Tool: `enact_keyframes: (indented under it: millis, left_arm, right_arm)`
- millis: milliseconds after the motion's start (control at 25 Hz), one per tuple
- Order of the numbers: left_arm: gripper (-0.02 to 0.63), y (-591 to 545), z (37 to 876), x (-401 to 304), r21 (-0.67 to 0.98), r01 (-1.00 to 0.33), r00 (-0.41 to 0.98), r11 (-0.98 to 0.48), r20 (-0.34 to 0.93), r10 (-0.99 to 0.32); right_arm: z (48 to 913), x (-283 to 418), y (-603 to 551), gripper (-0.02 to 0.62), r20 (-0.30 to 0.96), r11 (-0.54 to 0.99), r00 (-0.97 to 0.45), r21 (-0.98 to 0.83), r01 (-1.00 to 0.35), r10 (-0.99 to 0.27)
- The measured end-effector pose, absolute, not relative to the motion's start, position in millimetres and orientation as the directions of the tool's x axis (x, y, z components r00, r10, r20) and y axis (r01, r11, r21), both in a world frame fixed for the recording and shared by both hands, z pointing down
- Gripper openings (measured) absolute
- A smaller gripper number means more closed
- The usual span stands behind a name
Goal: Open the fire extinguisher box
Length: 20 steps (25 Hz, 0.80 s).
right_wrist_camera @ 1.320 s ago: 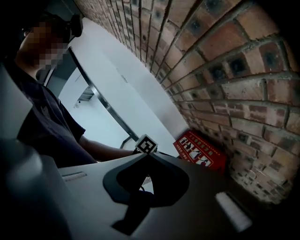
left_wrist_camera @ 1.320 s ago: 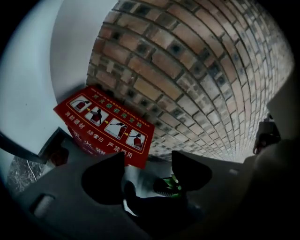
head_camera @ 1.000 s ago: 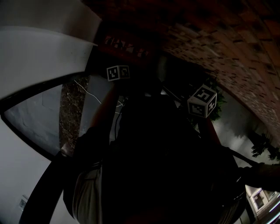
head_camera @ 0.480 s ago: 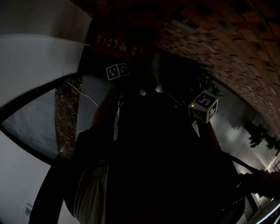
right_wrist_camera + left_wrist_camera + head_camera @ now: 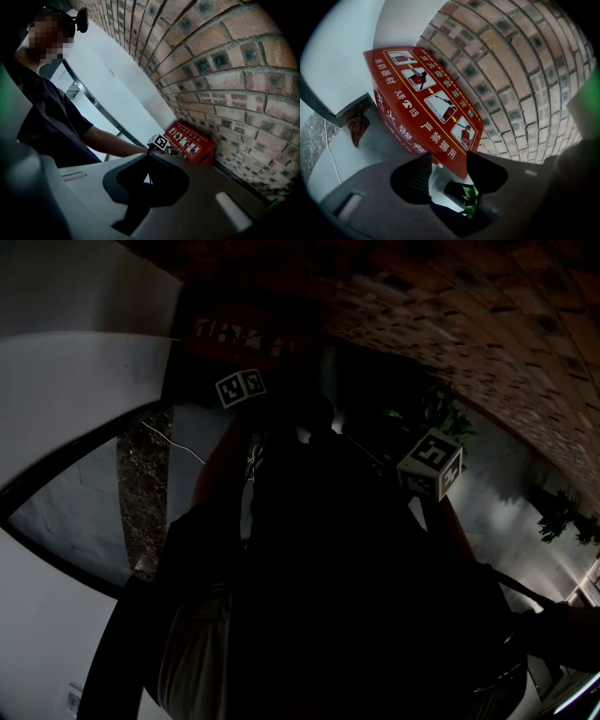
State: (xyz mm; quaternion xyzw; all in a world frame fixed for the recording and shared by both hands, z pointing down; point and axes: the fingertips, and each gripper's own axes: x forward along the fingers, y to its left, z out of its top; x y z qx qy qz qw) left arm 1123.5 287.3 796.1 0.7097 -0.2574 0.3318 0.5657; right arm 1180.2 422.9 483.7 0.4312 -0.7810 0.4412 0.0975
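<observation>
Four pictograms and "严禁挪用" mark the red fire extinguisher box (image 5: 425, 96).

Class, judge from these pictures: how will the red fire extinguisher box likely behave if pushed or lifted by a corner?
The fire extinguisher box has straight edges and flat panels, so it is probably stiff, not floppy. Its smooth printed top may be slippery. Low, wide and beside the brick wall, it seems unlikely to tip.

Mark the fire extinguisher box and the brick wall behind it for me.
fire extinguisher box (image 5: 423, 101): left gripper view, on its red lid with the pictograms.
brick wall (image 5: 520, 65): left gripper view, on the brickwork to the right of the box.
</observation>
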Motion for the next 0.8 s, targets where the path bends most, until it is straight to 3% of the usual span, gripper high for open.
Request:
enact_keyframes:
  millis: [80, 120, 160, 200, 520, 680, 800]
  left_arm:
    - [0.229, 285.3, 794.3, 1123.8, 0.639, -0.732, 0.656, -0.235, 0.755, 0.008]
    - [0.196, 283.2, 791.0, 1125.0, 0.647, -0.721, 0.667, -0.247, 0.745, 0.003]
    - [0.104, 280.3, 785.6, 1128.1, 0.659, -0.705, 0.684, -0.263, 0.730, -0.003]
    - [0.079, 277.3, 778.8, 1133.1, 0.671, -0.687, 0.700, -0.279, 0.714, -0.008]
    - [0.078, 275.9, 774.3, 1134.2, 0.594, -0.740, 0.605, -0.315, 0.793, 0.076]
    - [0.125, 312.0, 799.7, 1099.2, 0.581, -0.773, 0.560, -0.254, 0.814, 0.156]
    - [0.265, 328.7, 812.8, 1093.8, 0.613, -0.763, 0.586, -0.204, 0.790, 0.180]
  right_arm:
    - [482.0, 1180.6, 420.7, 0.000, 0.530, 0.246, -0.615, -0.606, -0.756, -0.584]
    - [481.3, 1180.9, 419.6, 0.000, 0.528, 0.249, -0.618, -0.608, -0.754, -0.582]
    - [480.4, 1181.6, 418.0, 0.000, 0.525, 0.253, -0.620, -0.608, -0.753, -0.583]
    - [479.9, 1182.5, 416.6, 0.000, 0.523, 0.256, -0.622, -0.608, -0.751, -0.583]
    - [478.4, 1180.5, 406.9, 0.000, 0.493, 0.302, -0.655, -0.616, -0.728, -0.573]
    - [482.3, 1183.4, 409.6, 0.000, 0.511, 0.282, -0.648, -0.618, -0.734, -0.564]
    - [486.0, 1185.7, 410.9, 0.000, 0.533, 0.269, -0.645, -0.617, -0.739, -0.547]
